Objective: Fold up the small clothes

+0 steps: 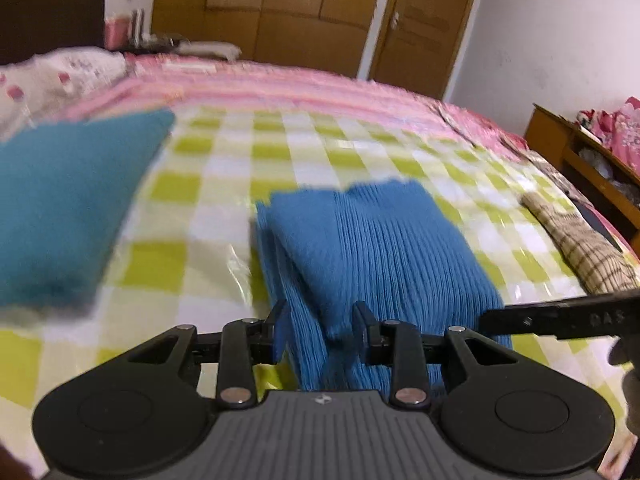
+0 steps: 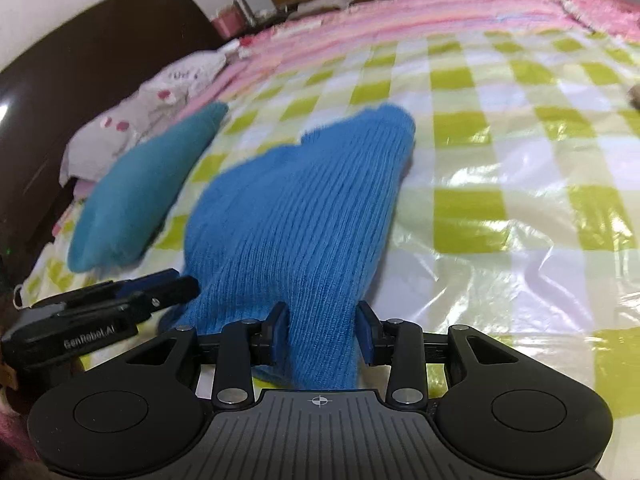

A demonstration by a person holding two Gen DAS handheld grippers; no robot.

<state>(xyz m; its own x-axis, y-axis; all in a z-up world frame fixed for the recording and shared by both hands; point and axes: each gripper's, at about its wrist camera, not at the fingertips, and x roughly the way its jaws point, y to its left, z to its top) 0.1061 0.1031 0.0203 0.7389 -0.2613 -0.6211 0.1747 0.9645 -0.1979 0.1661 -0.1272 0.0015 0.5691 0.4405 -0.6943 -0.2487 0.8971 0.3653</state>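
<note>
Left wrist view: left gripper (image 1: pixel 320 332) pinches the blue ribbed knit garment (image 1: pixel 372 248) on the checkered plastic sheet (image 1: pixel 224 184) covering the bed; right gripper (image 2: pixel 322 330) clamps its near edge too.

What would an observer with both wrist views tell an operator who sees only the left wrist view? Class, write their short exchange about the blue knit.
Operator: My left gripper pinches the blue knit. Is the other one holding it too?
Observer: Yes. In the right wrist view, a bunch of the knit fills the gap between the fingers of the right gripper.
Operator: How does my gripper look from there?
Observer: It shows side-on at the left, with its fingertips against the knit's near left edge, over the checked sheet.
</note>
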